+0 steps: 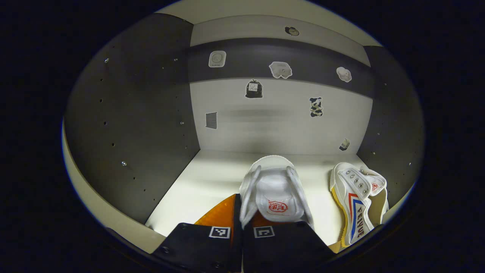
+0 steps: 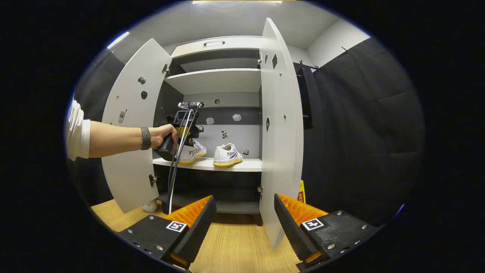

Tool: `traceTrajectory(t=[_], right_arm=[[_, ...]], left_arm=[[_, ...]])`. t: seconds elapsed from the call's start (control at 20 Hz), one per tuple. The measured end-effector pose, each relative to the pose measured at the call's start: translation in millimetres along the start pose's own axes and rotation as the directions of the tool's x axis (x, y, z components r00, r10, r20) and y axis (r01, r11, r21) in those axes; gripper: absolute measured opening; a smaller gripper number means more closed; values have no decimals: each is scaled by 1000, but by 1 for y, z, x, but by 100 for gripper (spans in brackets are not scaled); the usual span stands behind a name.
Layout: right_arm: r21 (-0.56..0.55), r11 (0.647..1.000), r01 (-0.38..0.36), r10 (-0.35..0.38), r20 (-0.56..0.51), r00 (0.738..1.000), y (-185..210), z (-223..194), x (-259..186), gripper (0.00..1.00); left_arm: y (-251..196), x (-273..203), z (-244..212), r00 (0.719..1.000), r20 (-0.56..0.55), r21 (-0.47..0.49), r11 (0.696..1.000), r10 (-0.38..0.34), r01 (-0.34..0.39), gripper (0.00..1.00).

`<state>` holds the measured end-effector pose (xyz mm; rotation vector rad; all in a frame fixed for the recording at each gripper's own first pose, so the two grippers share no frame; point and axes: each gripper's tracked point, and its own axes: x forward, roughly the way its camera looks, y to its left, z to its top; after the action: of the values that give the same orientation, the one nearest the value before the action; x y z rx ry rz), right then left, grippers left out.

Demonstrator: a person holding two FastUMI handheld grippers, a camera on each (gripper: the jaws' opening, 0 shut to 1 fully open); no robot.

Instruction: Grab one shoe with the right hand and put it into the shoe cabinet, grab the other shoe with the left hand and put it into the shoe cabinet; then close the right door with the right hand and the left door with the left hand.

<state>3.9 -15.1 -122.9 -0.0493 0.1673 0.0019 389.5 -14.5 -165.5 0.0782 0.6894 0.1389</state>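
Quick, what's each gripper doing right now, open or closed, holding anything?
Left gripper: closed on a shoe on the cabinet shelf.
Right gripper: open, holding nothing, facing the right door.

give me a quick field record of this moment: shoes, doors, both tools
left shoe: on the cabinet shelf, heel between the left tool fingers
right shoe: on the same shelf, lying free
left door: open
right door: open
left tool: shut on left shoe, inside the cabinet
right tool: open, holding nothing, back from the cabinet, facing the right door
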Motion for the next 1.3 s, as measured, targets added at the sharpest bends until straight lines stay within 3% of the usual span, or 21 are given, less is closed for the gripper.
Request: traceTrajectory(t=[0.05,0.15,0.4,0.55,0.8,0.9,0.95,1.05,1.3], right_arm=[[-3,1000,3,-3,-2,1000,-1,-1,-1,94],[-9,1000,10,-10,-7,1000,-4,-3,0,91],[-5,1000,2,-2,-13,1000,-3,-3,3,94],[-5,1000,-5,5,-6,1000,-1,-2,2,94],[7,1000,-23,23,-1,1000,7,-1,1,94],[14,999,-35,35,-4,999,11,-1,0,94],[18,999,-39,39,-3,999,13,-1,0,94],[24,998,-50,50,1,999,18,0,-2,94],[25,997,-71,71,13,997,24,5,-5,94]], left_arm=[[0,4,-6,1000,-16,-11,1000,1,-2,8],[1,6,-6,1000,-14,-22,1000,3,-4,9],[-7,5,-8,999,-35,20,999,-25,26,13],[-10,1,-5,998,-28,34,998,-49,50,35],[-4,-15,-2,999,-12,31,999,-43,43,50],[7,-25,2,999,41,34,999,-8,7,68],[10,-32,2,998,70,26,1000,-1,-1,89],[12,-50,1,991,131,-6,1000,-22,23,98],[19,-131,11,927,367,-35,995,-79,99,99]])
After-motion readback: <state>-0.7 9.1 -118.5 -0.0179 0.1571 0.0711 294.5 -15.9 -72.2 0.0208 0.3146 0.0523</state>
